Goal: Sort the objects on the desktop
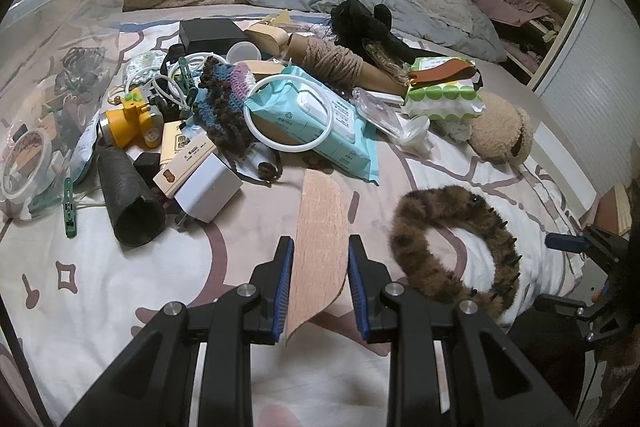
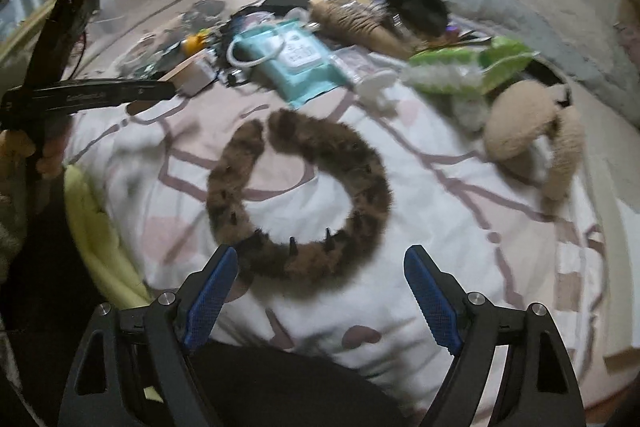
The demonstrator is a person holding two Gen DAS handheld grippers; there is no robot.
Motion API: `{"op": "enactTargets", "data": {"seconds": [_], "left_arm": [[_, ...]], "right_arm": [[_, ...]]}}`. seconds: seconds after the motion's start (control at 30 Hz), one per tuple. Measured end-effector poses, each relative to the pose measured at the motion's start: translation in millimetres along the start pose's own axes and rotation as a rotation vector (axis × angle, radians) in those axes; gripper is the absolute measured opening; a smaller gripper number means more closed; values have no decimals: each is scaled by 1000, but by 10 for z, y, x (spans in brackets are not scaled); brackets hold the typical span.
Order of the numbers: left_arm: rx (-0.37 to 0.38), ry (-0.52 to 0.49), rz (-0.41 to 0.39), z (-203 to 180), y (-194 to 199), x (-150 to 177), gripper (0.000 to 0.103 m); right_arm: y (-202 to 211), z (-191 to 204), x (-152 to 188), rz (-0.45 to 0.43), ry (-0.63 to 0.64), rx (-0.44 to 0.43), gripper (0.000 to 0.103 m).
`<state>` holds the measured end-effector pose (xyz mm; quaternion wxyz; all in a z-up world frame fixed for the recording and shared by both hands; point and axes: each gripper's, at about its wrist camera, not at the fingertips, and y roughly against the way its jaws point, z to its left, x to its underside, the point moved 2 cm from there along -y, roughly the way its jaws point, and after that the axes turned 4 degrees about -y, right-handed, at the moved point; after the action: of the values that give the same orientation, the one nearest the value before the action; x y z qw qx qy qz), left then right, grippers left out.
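Bed [image 1: 120, 267] clutter awaits sorting: left hand-held gripper [image 1: 320, 267] pinches a tan strip [image 1: 320, 227] for carrying; right hand-held gripper [image 2: 318, 291] gapes empty near the furry headband [image 2: 320, 195].

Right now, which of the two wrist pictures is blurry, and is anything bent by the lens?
Left wrist view: sharp, the wet wipes pack and the fuzzy leopard-print headband crisp. Right wrist view: smeared by motion, worst at the green tissue pack, milder on that headband. Both are fisheye, bending the bed outward, with dark corners.
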<state>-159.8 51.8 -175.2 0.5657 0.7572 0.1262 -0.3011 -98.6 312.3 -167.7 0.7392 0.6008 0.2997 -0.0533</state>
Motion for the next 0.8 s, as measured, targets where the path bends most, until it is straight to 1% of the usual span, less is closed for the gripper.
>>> {"op": "enactTargets", "data": {"seconds": [0.03,0.1,0.2,0.23,0.27,0.4,0.53,0.6,0.67,0.73,0.8], "left_arm": [[-2,0,2,0,-11,-2,26],[-6,0,8,3,-27,-4,26],[-8,3,14,16,-48,-5,26],[-8,5,15,24,-54,-5,26],[-9,8,17,31,-64,-6,26],[-8,18,21,54,-77,-17,26],[-13,23,24,81,-85,-12,26],[-18,29,29,102,-99,-9,26],[-21,36,33,126,-112,-17,26],[-21,40,33,139,-118,-21,26],[-19,40,35,145,-122,-20,26]], "right_arm": [[-48,0,0,21,2,-21,85],[-186,-8,2,96,4,-44,85],[-324,20,-7,168,33,-48,83],[-350,36,-22,178,45,-55,76],[-387,70,-66,191,56,-63,70],[-481,185,-272,176,108,-41,69],[-630,329,-534,147,150,-48,69],[-721,369,-623,153,169,-51,69],[-755,361,-651,160,189,-62,69],[-740,330,-635,149,206,-72,69],[-688,232,-609,127,183,-76,71]]}}
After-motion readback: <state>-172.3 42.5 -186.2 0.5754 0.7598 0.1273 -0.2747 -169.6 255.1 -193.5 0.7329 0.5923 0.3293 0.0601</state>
